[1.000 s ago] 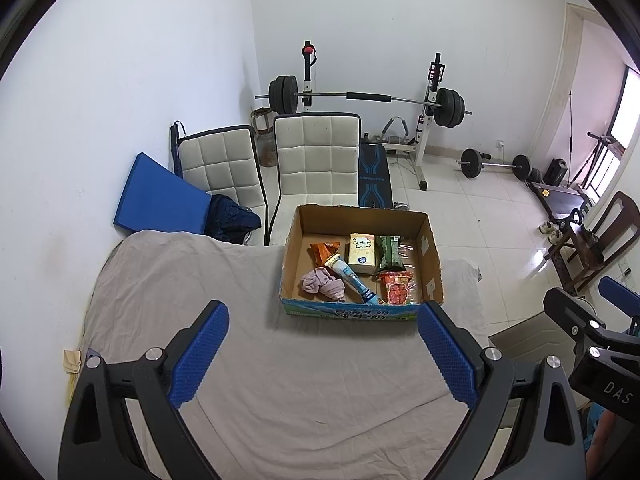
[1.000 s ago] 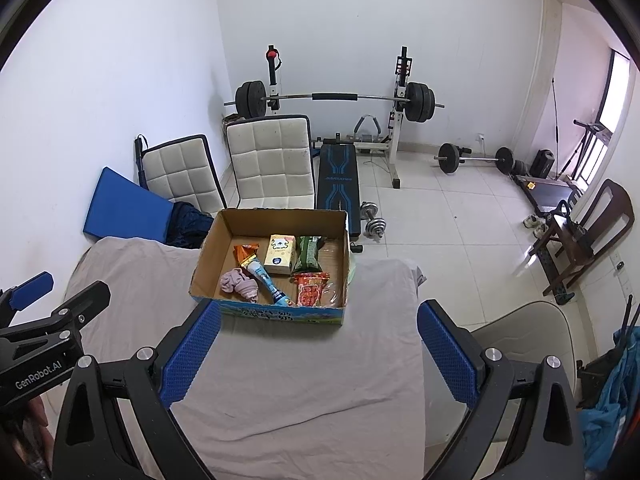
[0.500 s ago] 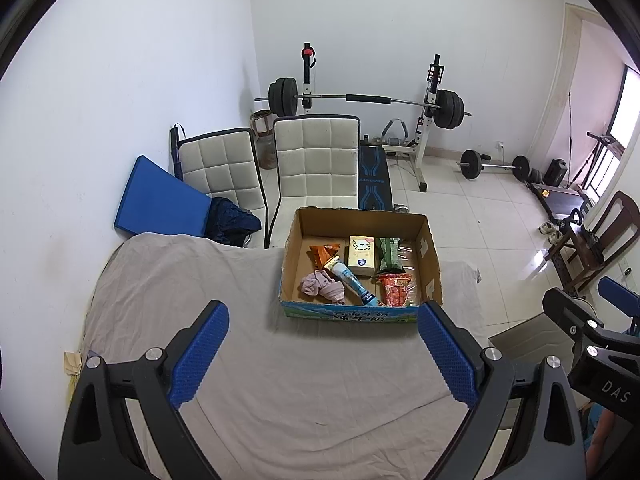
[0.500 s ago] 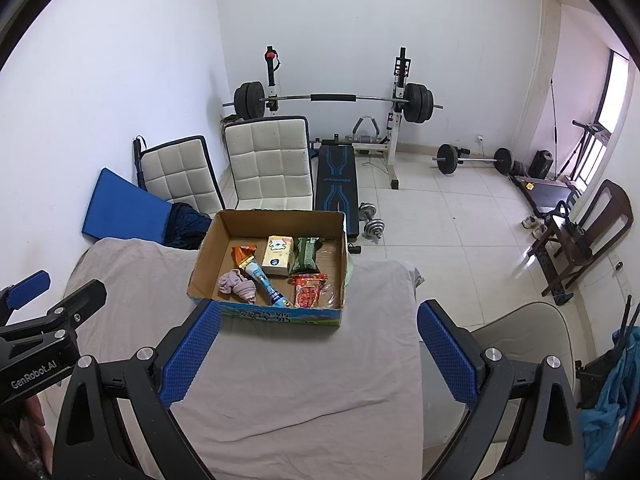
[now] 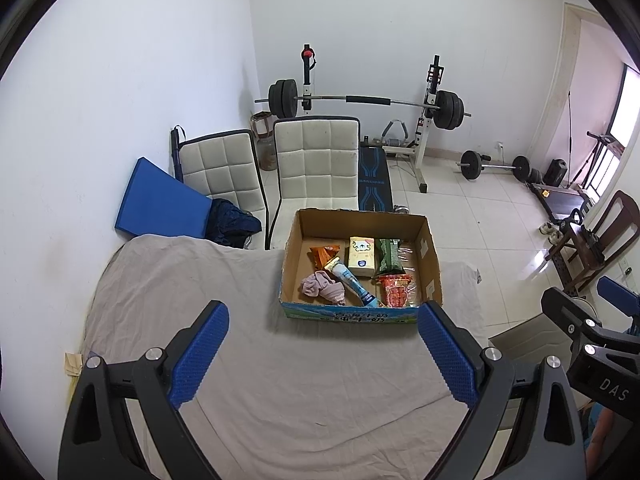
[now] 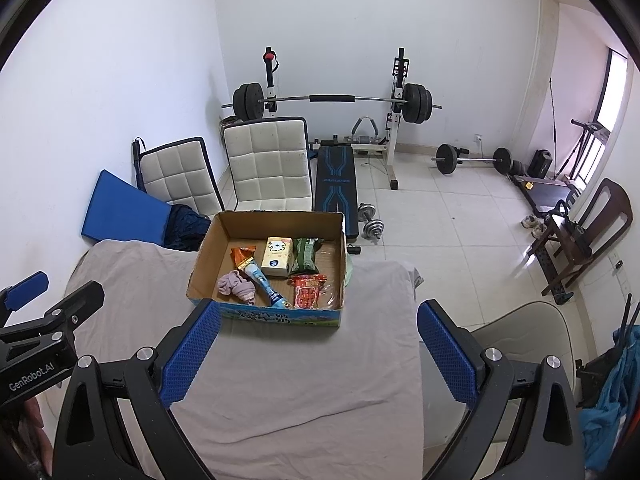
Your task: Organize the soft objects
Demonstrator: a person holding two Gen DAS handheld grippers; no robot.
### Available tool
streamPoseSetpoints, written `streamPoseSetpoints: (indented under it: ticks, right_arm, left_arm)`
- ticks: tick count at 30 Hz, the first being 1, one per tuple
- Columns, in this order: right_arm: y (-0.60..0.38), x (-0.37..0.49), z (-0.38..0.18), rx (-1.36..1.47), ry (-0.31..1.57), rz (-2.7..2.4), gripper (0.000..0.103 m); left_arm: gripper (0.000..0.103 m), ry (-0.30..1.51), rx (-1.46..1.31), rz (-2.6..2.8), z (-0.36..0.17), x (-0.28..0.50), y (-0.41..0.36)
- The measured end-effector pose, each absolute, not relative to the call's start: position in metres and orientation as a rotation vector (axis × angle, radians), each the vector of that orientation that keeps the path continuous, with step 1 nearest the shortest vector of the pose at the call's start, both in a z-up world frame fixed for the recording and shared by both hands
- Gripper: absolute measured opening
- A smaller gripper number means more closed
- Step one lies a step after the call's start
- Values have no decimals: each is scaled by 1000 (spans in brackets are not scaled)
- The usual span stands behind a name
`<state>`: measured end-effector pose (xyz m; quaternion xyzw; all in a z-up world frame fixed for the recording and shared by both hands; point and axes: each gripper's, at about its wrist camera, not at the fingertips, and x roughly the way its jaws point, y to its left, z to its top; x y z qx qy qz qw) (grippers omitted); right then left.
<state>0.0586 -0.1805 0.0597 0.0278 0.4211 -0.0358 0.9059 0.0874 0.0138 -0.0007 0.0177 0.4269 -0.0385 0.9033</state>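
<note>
Grey wrinkled cloth-covered desk (image 5: pixel 320 392) fills lower centre of both views. Open brown cardboard box w/ blue printed front (image 5: pixel 430 256) sits on desk, centre frame, toward far edge. Left hand-held gripper (image 5: pixel 323 354), bottom of left view: blue pads wide apart, nothing btwn, hovering short of box. Right hand-held gripper (image 6: pixel 319 354), bottom of right view: pads likewise spread, empty. Inside box, left to right: crumpled pink cloth (image 5: pixel 323 287) at lower left; blue-white tube (image 5: pixel 350 280) lying diagonally just beside cloth; orange snack packet (image 5: pixel 323 254) behind; pale yellow tissue pack (image 5: pixel 362 256) mid-back; green snack bag (image 5: pixel 389 257) right of it; red snack bag (image 5: pixel 396 290) at front right.
</note>
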Motion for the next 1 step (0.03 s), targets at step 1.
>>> streamPoseSetpoints:
  ticks: [1]
  right_arm:
    - [-181, 59, 60, 60, 870, -72, 100]
  left_arm:
    - [97, 883, 38, -79, 0, 88, 13]
